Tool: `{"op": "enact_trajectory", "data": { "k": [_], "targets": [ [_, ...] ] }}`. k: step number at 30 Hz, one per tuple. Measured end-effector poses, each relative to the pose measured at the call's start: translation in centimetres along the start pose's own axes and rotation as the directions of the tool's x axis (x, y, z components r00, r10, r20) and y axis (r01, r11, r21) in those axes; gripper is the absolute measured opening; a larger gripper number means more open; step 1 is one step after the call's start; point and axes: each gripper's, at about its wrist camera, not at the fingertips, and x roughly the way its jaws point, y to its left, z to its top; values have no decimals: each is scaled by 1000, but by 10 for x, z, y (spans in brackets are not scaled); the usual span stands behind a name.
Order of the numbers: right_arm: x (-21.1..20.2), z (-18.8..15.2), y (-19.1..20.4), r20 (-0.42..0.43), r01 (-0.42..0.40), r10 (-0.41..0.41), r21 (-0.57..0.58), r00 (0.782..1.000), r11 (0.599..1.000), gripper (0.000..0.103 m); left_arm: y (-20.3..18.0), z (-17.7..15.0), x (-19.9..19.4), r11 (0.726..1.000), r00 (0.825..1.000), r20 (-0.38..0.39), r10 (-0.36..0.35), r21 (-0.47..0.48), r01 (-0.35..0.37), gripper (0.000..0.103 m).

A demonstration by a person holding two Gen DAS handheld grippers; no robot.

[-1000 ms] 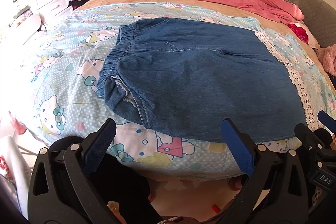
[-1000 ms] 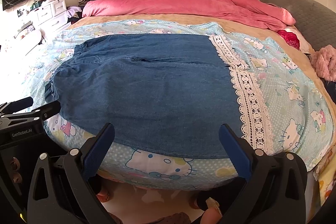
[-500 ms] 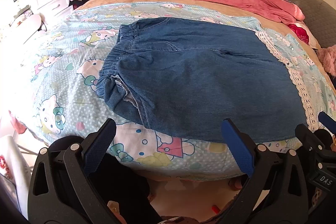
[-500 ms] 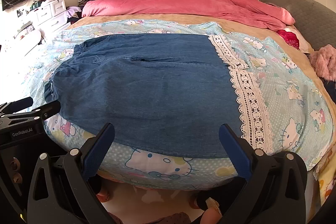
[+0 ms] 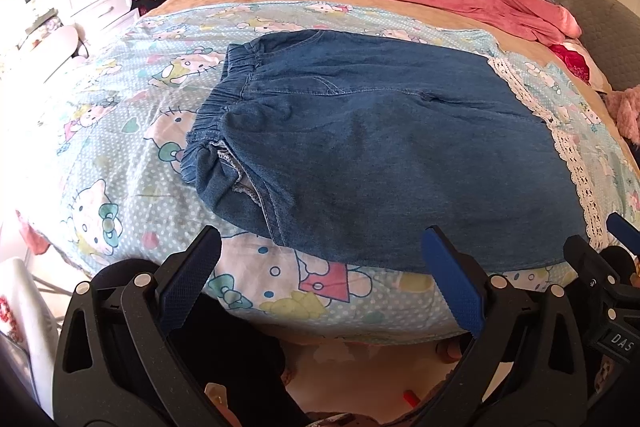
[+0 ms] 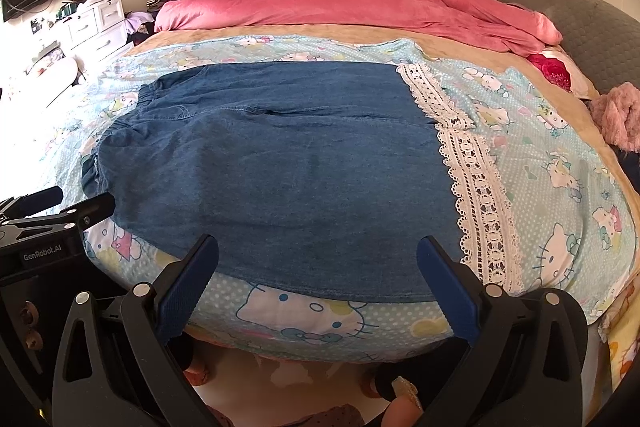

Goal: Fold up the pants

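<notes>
blue-padded left claw [image 5: 320,259], right claw [image 6: 318,267] wide, empty.

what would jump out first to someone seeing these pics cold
The blue denim pants lie spread flat across the near part of the bed, white lace trim at their right end. Behind them a pink quilt is heaped along the far side. Both grippers, left and right, hover open at the near edge.

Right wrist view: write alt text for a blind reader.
Blue denim pants with white lace hems lie flat on a cartoon-cat bedsheet. The open right claw hovers at their near edge, holding nothing. A pink duvet lies behind.
</notes>
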Motion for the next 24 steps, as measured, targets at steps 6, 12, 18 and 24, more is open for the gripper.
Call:
{"op": "enact_trajectory", "data": {
  "k": [6, 12, 18, 24],
  "targets": [
    [6, 2, -1, -11, -8, 8, 2, 1000, 1000, 99, 3, 1, 1, 1000, 1000, 0, 0, -10, 0, 94],
    [14, 8, 0, -25, -29, 29, -2, 999, 1000, 99, 9, 7, 7, 1000, 1000, -6, -7, -27, 7, 94],
    [23, 22, 2, -28, -41, 40, -23, 999, 999, 99, 18, 19, 18, 999, 1000, -11, -12, -42, 11, 94],
    [43, 43, 5, -53, -54, 52, -31, 997, 998, 99, 31, 37, 33, 998, 1000, -15, -3, -65, 2, 94]
  ]
}}
